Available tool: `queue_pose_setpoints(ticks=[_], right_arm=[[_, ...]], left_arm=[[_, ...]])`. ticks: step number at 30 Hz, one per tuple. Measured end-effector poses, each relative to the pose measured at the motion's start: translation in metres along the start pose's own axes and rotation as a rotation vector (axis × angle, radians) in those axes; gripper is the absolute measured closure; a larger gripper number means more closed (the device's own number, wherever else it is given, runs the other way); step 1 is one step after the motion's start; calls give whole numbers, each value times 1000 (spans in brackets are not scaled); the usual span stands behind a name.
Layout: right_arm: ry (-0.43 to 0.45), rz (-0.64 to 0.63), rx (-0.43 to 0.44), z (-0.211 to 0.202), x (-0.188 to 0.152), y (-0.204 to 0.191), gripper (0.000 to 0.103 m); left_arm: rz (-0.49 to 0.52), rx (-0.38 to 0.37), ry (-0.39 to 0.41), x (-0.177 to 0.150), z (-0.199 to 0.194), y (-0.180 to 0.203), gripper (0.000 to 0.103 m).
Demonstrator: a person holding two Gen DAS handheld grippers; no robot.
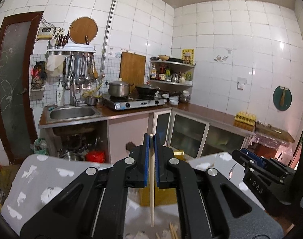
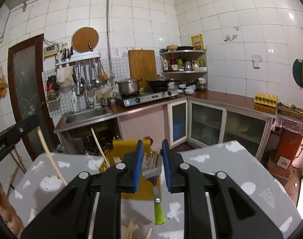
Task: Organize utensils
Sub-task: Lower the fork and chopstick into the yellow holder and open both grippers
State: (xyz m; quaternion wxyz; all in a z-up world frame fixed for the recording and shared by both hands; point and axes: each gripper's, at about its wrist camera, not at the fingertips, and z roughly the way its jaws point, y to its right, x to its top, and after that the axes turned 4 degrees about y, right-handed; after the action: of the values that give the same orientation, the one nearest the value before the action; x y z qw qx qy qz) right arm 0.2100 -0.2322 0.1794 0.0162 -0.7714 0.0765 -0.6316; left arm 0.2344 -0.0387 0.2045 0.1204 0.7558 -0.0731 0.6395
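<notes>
My left gripper (image 1: 151, 139) is shut on a pale wooden chopstick (image 1: 152, 189), held upright above the grey patterned table (image 1: 31, 179). The same chopstick shows in the right wrist view (image 2: 49, 159) at the left, held by the left gripper. My right gripper (image 2: 152, 147) is open above a spatula with a slotted metal head (image 2: 151, 172) and a green handle (image 2: 159, 212). The spatula lies partly on a yellow utensil holder (image 2: 127, 145). Several chopsticks (image 2: 153, 156) stand in the holder, and a wooden stick (image 2: 99, 147) leans in it. Loose chopsticks (image 2: 131, 229) lie at the table's near edge.
The right gripper's body (image 1: 267, 171) is at the right in the left wrist view. Behind the table are a kitchen counter (image 2: 221, 97), a sink (image 2: 87, 115), a gas stove (image 2: 147, 97) with pots, and glass-door cabinets (image 2: 207, 127). A brown door (image 2: 25, 83) is at the left.
</notes>
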Motion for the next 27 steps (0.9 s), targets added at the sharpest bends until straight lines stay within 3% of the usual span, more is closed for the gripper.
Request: queue_pose_setpoints(ticks=[9, 14, 20, 27], right_arm=[[73, 7, 13, 35, 61, -15, 83], [69, 18, 17, 70, 71, -16, 83], [39, 38, 16, 119, 57, -8, 84], [-50, 34, 0, 162, 13, 0, 84]], left_arm=[[45, 24, 67, 46, 39, 13, 100], [61, 25, 71, 51, 71, 19, 100], [57, -1, 49, 39, 114, 21, 100], [62, 15, -39, -11, 161, 15, 100]])
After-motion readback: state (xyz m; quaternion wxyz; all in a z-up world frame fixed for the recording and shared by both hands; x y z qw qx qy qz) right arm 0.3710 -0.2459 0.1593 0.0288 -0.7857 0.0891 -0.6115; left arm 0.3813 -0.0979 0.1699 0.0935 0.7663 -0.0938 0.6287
